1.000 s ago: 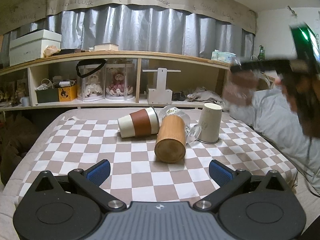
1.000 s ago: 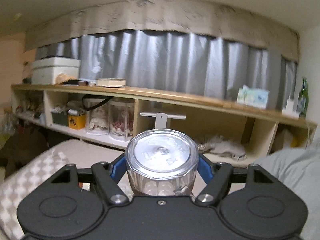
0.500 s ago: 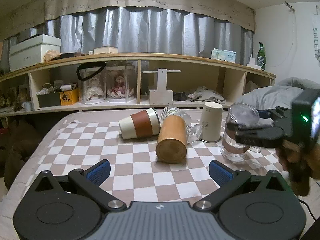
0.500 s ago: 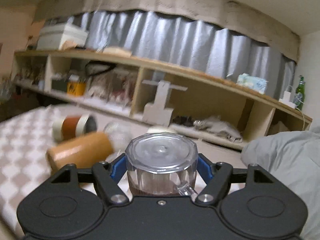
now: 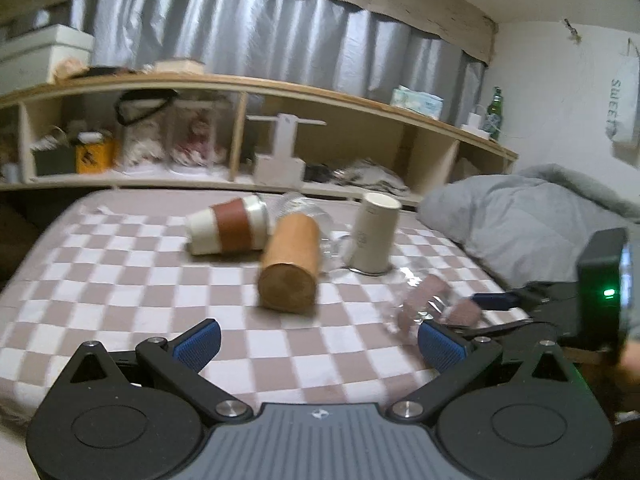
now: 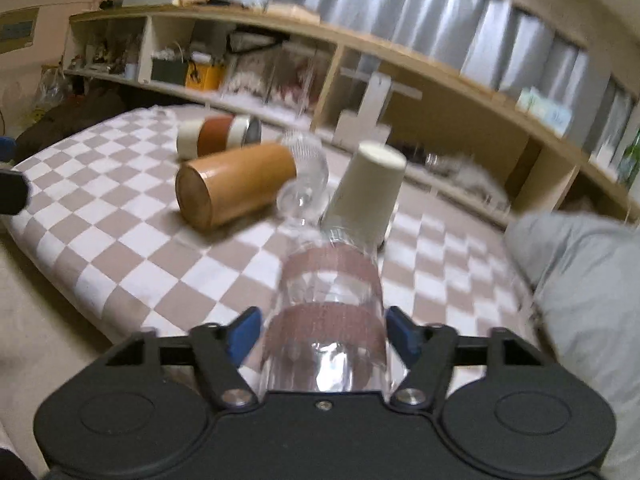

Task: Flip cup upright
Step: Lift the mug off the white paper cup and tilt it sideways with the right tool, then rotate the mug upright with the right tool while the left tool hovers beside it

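My right gripper (image 6: 322,330) is shut on a clear glass cup with brown bands (image 6: 328,312), which now lies tipped forward along the fingers over the checkered cloth. In the left wrist view the same cup (image 5: 424,300) is a blur at the right, held by the right gripper (image 5: 492,312). My left gripper (image 5: 316,342) is open and empty above the cloth's near edge. A wooden cup (image 5: 290,268) and a white cup with a brown sleeve (image 5: 228,230) lie on their sides. A white paper cup (image 5: 374,234) stands upside down.
A clear wine glass (image 6: 306,178) lies between the wooden cup and the paper cup. A grey duvet (image 5: 520,216) lies at the right. A wooden shelf unit (image 5: 248,136) with boxes and jars runs along the back. The checkered cloth (image 5: 120,280) covers the surface.
The right gripper has come down to the cloth's right side and turned the glass cup from base-towards-camera to lying forward. The left gripper has shifted slightly and stays open.
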`<state>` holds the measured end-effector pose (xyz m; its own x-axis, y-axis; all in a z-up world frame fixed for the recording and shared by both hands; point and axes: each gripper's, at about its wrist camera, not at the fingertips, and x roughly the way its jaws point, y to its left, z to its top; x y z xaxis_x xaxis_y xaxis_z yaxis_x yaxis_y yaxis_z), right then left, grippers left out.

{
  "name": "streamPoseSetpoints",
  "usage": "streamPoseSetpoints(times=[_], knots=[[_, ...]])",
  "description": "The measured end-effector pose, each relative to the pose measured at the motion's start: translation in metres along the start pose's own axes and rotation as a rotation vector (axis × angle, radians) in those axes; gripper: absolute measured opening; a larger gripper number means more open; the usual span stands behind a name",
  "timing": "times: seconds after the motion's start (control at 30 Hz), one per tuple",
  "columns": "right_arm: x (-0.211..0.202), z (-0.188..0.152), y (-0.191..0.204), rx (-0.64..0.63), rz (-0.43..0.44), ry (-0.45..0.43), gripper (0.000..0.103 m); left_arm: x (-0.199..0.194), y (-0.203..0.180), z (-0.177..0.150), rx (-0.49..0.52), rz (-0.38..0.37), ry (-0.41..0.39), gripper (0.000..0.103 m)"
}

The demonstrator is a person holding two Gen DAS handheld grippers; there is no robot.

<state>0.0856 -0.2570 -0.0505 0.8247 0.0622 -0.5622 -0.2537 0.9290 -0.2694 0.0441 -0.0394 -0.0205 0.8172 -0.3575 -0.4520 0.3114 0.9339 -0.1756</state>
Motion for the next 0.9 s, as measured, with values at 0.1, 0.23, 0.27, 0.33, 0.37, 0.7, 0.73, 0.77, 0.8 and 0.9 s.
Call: streamPoseSetpoints(times=[0.1, 0.23, 0.27, 0.33, 0.37, 0.7, 0.73, 0.77, 0.8, 0.9], knots=[[0.012, 0.000, -0.012, 0.079, 0.024, 0.018, 0.071, 0.014, -0.010, 0.012, -0.008, -0.062, 0.033, 0.103], [0.012, -0.003, -0.016, 0.113, 0.054, 0.010, 0.071, 0.051, -0.020, 0.029, -0.115, -0.164, 0.133, 0.102], [0.012, -0.005, -0.016, 0.111, 0.056, 0.005, 0.071, 0.064, -0.022, 0.033, -0.150, -0.185, 0.163, 0.102], [0.010, -0.006, -0.016, 0.105, 0.058, -0.006, 0.071, 0.092, -0.027, 0.038, -0.212, -0.214, 0.223, 0.102], [0.009, -0.007, -0.016, 0.105, 0.058, -0.010, 0.071, 0.106, -0.029, 0.040, -0.243, -0.221, 0.250, 0.102], [-0.006, -0.014, -0.039, 0.176, 0.130, -0.042, 0.070, 0.206, -0.036, 0.024, -0.582, -0.237, 0.489, 0.098], [-0.008, -0.014, -0.041, 0.181, 0.132, -0.044, 0.070, 0.211, -0.037, 0.023, -0.599, -0.232, 0.496, 0.097], [-0.011, -0.015, -0.044, 0.186, 0.138, -0.043, 0.070, 0.214, -0.038, 0.023, -0.612, -0.228, 0.496, 0.095], [-0.013, -0.015, -0.046, 0.196, 0.145, -0.045, 0.070, 0.216, -0.038, 0.024, -0.620, -0.224, 0.494, 0.093], [-0.017, -0.017, -0.052, 0.213, 0.172, -0.044, 0.064, 0.223, -0.037, 0.026, -0.646, -0.209, 0.480, 0.085]])
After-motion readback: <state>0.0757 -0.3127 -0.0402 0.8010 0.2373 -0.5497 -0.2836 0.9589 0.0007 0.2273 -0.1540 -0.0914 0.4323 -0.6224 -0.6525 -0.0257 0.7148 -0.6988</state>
